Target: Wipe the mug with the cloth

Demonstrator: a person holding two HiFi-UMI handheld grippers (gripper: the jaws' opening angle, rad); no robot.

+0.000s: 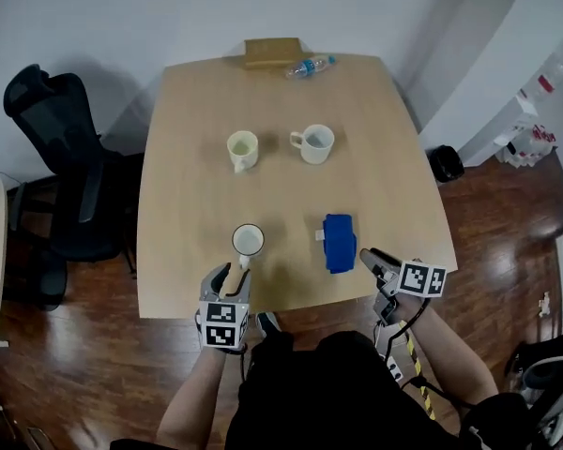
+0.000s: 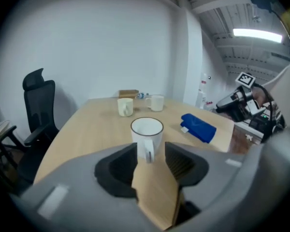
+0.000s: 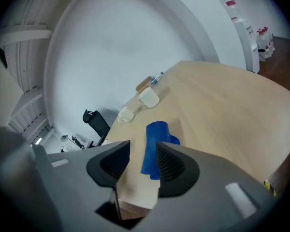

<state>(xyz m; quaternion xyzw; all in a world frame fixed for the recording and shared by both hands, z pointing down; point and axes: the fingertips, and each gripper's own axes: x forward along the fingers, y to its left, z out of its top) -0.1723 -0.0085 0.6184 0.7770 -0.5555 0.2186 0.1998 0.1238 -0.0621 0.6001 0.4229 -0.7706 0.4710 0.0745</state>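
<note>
Head view: mug point(image 1: 248, 241) standing near front edge of desk point(image 1: 281, 176), handle point(image 2: 148, 151) toward left gripper point(image 1: 233, 276). Left jaws spread wide, straddling handle, not clamped. Jaws of right gripper point(image 1: 369, 257) apart, empty, just short of blue cloth point(image 1: 339, 243). Risk of spinning or tipping mug if closed off-centre on thin handle. Risk of dragging cloth flat instead of lifting if pinched shallow at edge.

The light wooden table point(image 1: 403, 186) carries six items. Near edge: a dark-rimmed mug point(image 1: 248, 241) at left, a folded blue cloth point(image 1: 339, 242) at right. Centre: a cream mug point(image 1: 242, 149) left of a white mug point(image 1: 314, 142). Far edge: a wooden box point(image 1: 272, 52) with a plastic bottle point(image 1: 310, 66) lying just beside it.
</note>
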